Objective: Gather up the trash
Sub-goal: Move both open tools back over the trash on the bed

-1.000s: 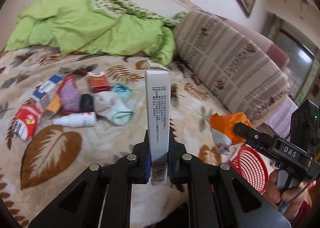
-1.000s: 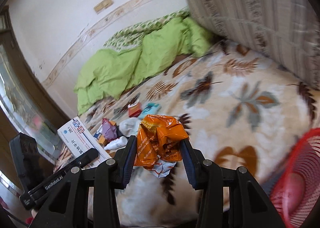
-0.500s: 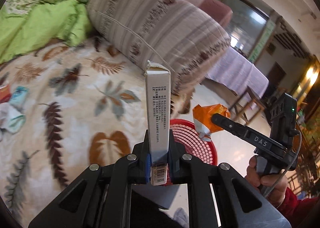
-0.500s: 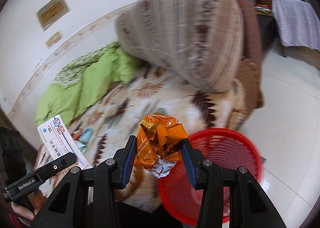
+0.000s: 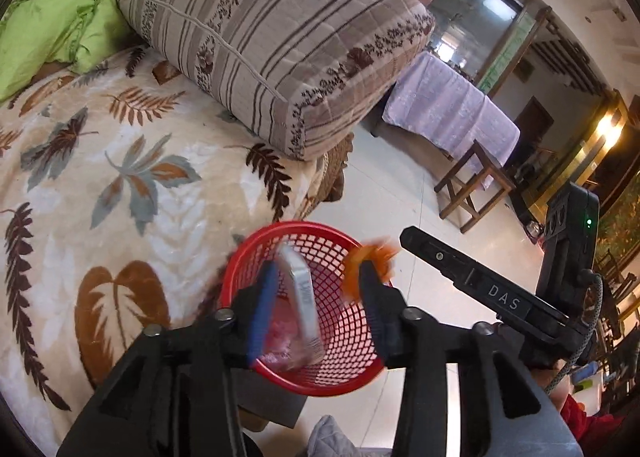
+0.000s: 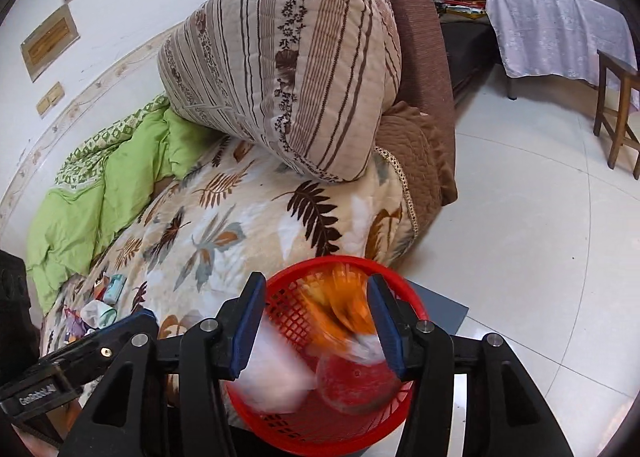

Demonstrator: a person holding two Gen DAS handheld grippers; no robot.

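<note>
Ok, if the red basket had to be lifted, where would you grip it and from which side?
Probably take the basket by its rim on the side facing the floor, coming from above with one finger inside and one outside: the mesh wall is thin, the top is open, and the opposite side sits close to the bed.

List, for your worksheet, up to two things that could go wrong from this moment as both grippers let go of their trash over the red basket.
1. The orange wrapper, blurred in mid-fall between the open right gripper, is close to the red basket rim and might catch or bounce out.
2. The white box tumbles tilted from the open left gripper; it could perhaps strike the basket wall and tip it.
</note>
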